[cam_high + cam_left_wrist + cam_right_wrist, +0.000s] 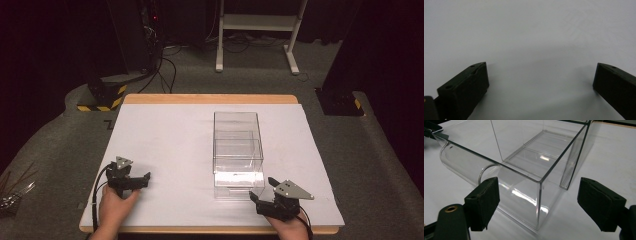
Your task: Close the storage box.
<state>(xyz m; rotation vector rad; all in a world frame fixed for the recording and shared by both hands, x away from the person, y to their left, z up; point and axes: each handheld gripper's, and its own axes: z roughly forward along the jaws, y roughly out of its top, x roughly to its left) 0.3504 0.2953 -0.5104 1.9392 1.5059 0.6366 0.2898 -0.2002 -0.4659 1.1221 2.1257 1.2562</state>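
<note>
A clear plastic box (238, 152) with a pulled-out drawer stands right of the middle of the white mat (165, 145). In the right gripper view the box (524, 162) is close ahead, its near corner lying between the spread jaws without touching them. My right gripper (261, 189) is open at the front right, just beside the box's near right corner. The right gripper (537, 202) holds nothing. My left gripper (139, 176) is open at the front left, well away from the box. In its own view the left gripper (540, 77) has only white mat between its jaws.
The mat lies on a wooden table (210, 98) with a carpeted floor around it. Behind the table stand a white frame's legs (257, 35), cables (165, 65) and a black-and-yellow striped block (102, 95). Thin sticks (15, 185) lie on the floor at the left.
</note>
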